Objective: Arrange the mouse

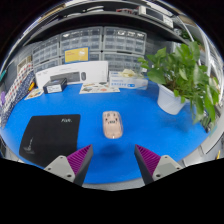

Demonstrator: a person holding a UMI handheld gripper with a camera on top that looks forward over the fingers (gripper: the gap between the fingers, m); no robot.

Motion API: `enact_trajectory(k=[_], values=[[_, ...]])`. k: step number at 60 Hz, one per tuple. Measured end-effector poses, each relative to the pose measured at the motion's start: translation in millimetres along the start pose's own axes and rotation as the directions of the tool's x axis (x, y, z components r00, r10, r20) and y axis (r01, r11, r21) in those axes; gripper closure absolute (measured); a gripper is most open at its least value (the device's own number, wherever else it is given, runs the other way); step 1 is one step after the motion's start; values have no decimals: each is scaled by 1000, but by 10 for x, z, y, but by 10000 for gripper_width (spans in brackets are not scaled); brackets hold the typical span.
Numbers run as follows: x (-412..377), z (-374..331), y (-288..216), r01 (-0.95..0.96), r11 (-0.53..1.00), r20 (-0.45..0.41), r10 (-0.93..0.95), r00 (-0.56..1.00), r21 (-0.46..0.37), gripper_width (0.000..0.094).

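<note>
only the tips of the hand-held gripper [112,160] show, its two purple pads [79,159] rising from the lower edge with the rest of each finger cut off below. the black mouse pad [50,134] carries a small mark too tiny to read. the lettering on the long white box [72,75] at the back of the surface [150,120] cannot be made out. the flat papers [99,88] beside it are too small to tell apart. the plant [183,68] hides most of its white pot [171,99], and its leaves run off at the side. the shelves [100,42] behind hold bins too small to identify.
</note>
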State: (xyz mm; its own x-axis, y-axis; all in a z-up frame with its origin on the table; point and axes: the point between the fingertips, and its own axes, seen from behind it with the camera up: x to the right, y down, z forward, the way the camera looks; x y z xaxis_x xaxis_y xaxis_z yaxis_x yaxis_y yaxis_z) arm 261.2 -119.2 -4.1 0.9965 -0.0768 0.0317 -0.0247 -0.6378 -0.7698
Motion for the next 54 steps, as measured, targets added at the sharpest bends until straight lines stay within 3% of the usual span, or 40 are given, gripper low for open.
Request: enact_trajectory(k=[10, 23, 26, 37, 38, 47, 54], values=[[-2, 590, -329, 0, 1000, 24, 0, 1000, -18, 121], [-122, 920, -555, -2, 1000, 71, 4, 997, -27, 352], [-156, 932, -562, -2, 1000, 81, 4, 997, -30, 480], [-171, 929, -536, -11, 998, 61, 15, 998, -56, 562], [-171, 930, -535, -13, 998, 60, 17, 998, -61, 614], [-162, 856, -608, -31, 995, 26, 33, 999, -94, 634], [-222, 553, -1096, -27, 1000, -12, 27, 1000, -3, 636]])
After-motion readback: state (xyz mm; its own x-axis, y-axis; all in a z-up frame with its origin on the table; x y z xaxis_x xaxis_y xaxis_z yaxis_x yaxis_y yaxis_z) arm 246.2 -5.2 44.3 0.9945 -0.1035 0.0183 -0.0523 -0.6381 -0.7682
